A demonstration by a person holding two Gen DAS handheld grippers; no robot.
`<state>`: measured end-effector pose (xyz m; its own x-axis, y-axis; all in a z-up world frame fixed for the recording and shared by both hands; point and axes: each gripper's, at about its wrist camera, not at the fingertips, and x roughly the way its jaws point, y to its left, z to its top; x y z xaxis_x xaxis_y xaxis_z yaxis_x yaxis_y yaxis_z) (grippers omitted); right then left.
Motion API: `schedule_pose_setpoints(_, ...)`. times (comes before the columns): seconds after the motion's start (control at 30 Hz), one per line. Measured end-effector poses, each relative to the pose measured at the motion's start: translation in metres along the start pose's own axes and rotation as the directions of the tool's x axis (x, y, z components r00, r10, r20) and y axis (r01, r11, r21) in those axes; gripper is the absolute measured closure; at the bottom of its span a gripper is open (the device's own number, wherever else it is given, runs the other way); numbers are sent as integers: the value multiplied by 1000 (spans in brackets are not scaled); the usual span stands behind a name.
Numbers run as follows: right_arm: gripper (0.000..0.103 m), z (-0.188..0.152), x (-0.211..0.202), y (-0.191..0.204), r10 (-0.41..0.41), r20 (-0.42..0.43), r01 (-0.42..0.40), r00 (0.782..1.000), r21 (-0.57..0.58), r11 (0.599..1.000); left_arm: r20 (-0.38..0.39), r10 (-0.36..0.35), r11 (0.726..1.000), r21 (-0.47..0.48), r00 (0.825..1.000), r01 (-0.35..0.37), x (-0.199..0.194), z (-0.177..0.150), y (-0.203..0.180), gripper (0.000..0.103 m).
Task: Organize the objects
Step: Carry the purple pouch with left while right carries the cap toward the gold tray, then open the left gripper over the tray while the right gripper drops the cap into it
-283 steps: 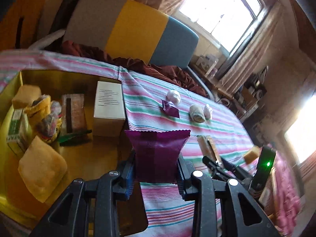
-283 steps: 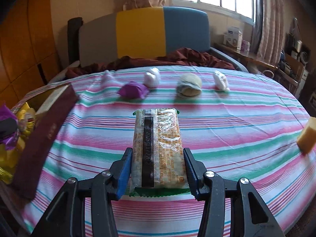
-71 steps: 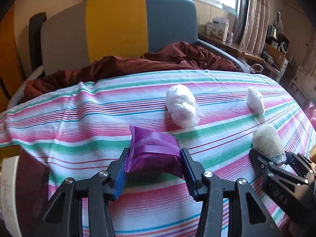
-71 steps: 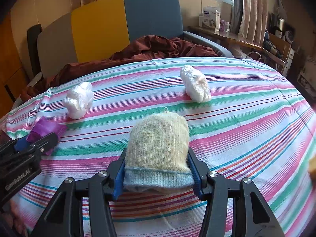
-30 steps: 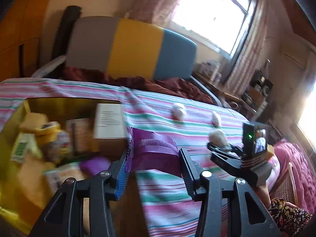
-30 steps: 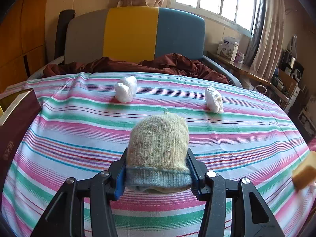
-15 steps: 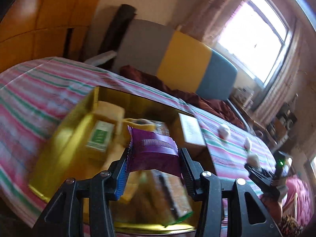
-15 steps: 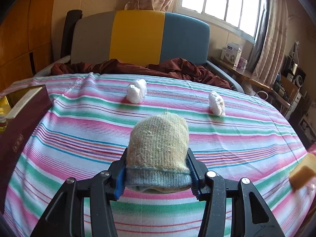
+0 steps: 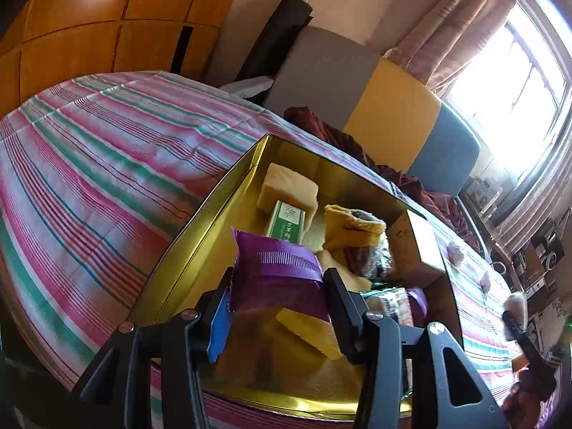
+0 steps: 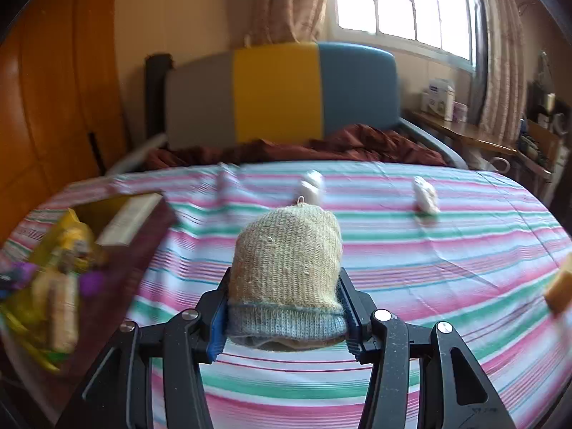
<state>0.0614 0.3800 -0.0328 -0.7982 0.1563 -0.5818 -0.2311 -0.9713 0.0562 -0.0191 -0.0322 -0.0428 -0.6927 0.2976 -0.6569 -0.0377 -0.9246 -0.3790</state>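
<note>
My left gripper [image 9: 279,304] is shut on a purple snack packet [image 9: 277,271] and holds it above the near part of a gold tin box [image 9: 200,228]. The box holds yellow sponges [image 9: 287,191], a green carton [image 9: 287,221], a yellow bag [image 9: 352,228] and a white box [image 9: 414,246]. My right gripper [image 10: 284,316] is shut on a rolled beige knitted sock [image 10: 286,261] with a blue cuff, above the striped tablecloth [image 10: 429,250]. The box shows blurred at the left of the right wrist view [image 10: 143,236].
Two white wrapped bundles [image 10: 312,184] [image 10: 423,193] lie at the far side of the table. A yellow sponge [image 10: 559,287] lies at the right edge. A grey, yellow and blue chair back [image 10: 282,93] stands behind the table.
My left gripper has carried the purple packet further over the gold box and looks down into it. My right gripper has swung left with the sock, bringing the box into view.
</note>
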Motion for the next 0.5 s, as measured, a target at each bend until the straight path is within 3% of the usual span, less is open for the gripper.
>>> schedule_pose_setpoints(0.27,50,13,-29,51,159,19,-158,987,-40,987,-14,-11,1000,-14,1000,11,5,10,3,43)
schedule_pose_setpoints(0.5,50,8,-31,103,329,-79,-337,941,-119,934,41,22,998,-58,999,-20,-9,17,14,34)
